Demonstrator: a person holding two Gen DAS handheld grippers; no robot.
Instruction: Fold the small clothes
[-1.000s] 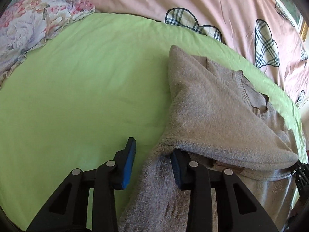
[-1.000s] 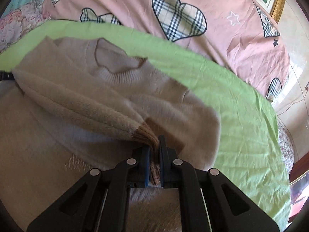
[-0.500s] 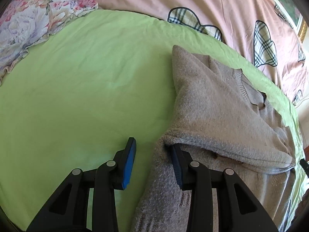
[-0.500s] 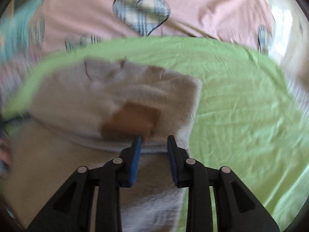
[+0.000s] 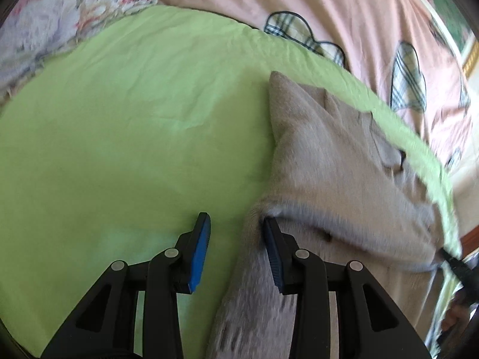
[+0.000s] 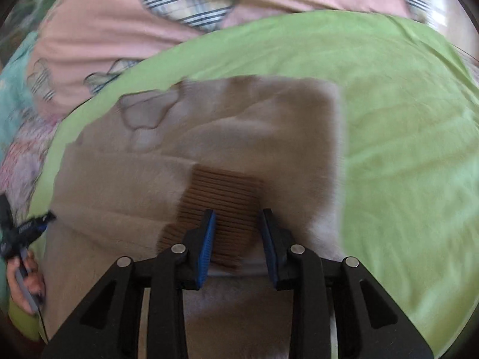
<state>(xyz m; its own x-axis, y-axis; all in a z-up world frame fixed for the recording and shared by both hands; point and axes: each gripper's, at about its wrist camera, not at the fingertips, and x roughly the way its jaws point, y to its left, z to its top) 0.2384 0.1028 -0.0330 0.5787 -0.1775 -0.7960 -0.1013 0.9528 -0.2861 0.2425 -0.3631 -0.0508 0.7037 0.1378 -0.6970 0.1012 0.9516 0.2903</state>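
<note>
A small fuzzy beige sweater [image 6: 209,137] lies flat on a green sheet [image 6: 404,149]. The green sheet is spread over a pink blanket [image 6: 98,24] with plaid hearts on it. A flowery cloth [image 5: 60,21] lies at the far left corner of the sheet.

One sleeve [image 6: 119,185] is folded across the front of the sweater. Its brown ribbed cuff [image 6: 218,206] lies flat on the sweater's body. The neck hole [image 6: 146,110] is at the far end, close to the pink blanket.

The right gripper [image 6: 236,236] hangs just over the brown cuff. Its jaws have just been opening, and now the two blue pads [image 6: 206,245] stand apart. The cuff shows in the gap between them, but the pads do not squeeze it. The right view is a bit blurry.

The left gripper [image 5: 236,245] is at the left edge of the sweater. Its jaws stand apart too. One finger is over the bare green sheet. The other finger [image 5: 274,257] is tucked in right where the folded sleeve meets the sweater's body, and fuzzy cloth touches it. The sweater's edge runs down between the two fingers, but nothing is pinched.

In the right view, the left hand [image 6: 25,284] shows at the far left edge, holding its tool beside the sweater.
</note>
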